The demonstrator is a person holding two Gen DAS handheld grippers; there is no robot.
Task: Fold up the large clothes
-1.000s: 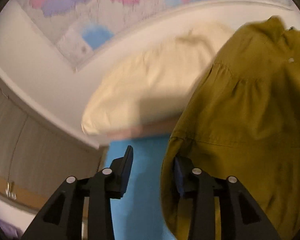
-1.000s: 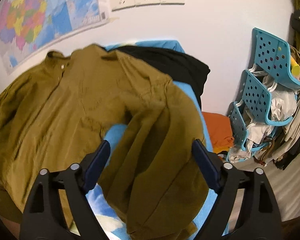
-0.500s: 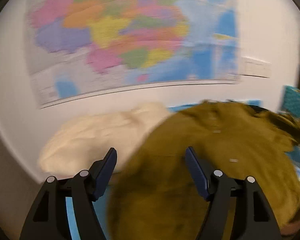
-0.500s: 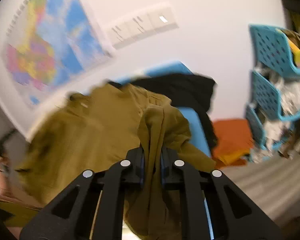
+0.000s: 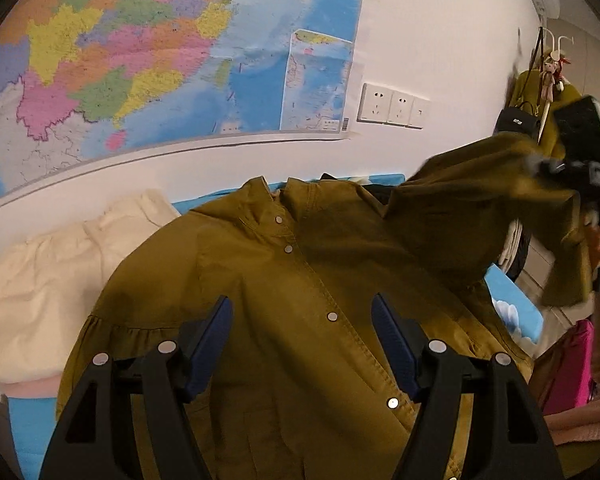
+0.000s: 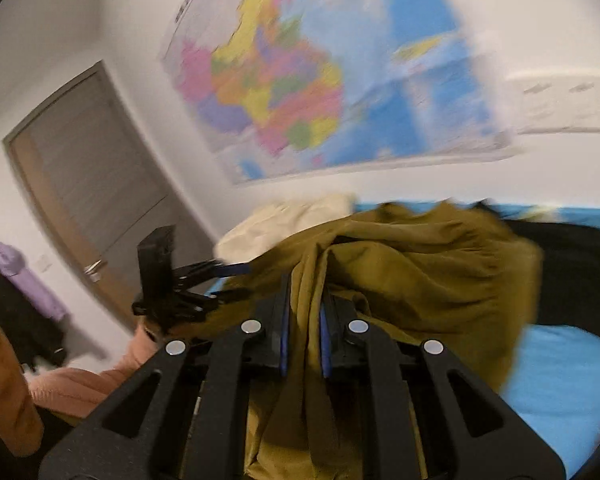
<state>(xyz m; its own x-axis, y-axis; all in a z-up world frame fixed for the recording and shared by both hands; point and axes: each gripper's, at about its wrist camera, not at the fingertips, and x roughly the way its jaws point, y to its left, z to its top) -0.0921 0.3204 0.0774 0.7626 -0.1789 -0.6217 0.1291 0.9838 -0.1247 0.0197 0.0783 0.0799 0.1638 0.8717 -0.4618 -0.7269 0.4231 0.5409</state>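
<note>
An olive-green button-up shirt (image 5: 300, 300) lies front up on a blue surface (image 5: 516, 304). My left gripper (image 5: 302, 328) is open and empty, held above the shirt's middle. My right gripper (image 6: 304, 312) is shut on a bunched fold of the shirt's sleeve (image 6: 400, 272) and holds it lifted. In the left wrist view the right gripper (image 5: 580, 196) shows at the far right with the raised sleeve (image 5: 480, 208). In the right wrist view the left gripper (image 6: 204, 280) shows at the left, open.
A cream garment (image 5: 52, 276) lies left of the shirt. A black garment (image 6: 572, 272) lies behind it. A wall map (image 5: 160, 60) and sockets (image 5: 392, 106) are on the wall. A door (image 6: 88, 184) stands at the left.
My right gripper closed on the sleeve and lifted it up and to the left over the shirt. My left gripper let go of the shirt's edge and swung over its middle.
</note>
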